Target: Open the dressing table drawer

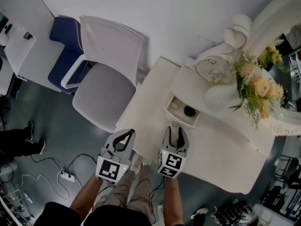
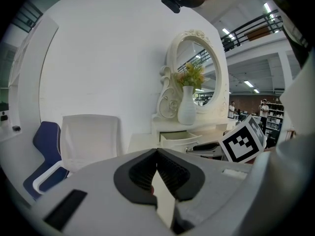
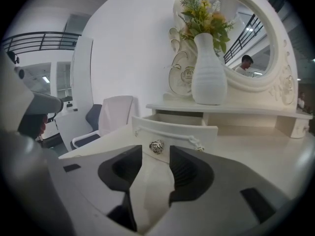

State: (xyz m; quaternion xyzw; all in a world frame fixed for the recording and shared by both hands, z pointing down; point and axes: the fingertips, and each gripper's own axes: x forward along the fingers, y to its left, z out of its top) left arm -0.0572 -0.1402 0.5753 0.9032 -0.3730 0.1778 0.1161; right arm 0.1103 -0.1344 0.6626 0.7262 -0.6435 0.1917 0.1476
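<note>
Dressing table [image 1: 221, 166] is showing cream-white throughout, drawer [image 3: 174, 132] matching it. Drawer knob [image 3: 156, 146] is reading silver, rose-patterned. Vase [image 3: 208, 73] is showing white with horizontal ribbing; flowers [image 1: 256, 86] are showing peach and yellow over green leaves. Mirror frame [image 3: 179, 77] is carrying gold-lined scrolls on cream. 2 chairs: office chair [image 1: 101, 86] is showing white back, grey seat; second chair [image 1: 66, 36] is showing navy with white arm. Left gripper [image 1: 128, 134] and right gripper [image 1: 175, 130] are wearing light grey shells, black pads [image 3: 187, 168], black-and-white square-marker cubes [image 1: 112, 169]. Floor [image 1: 56, 126] is reading dark grey.
</note>
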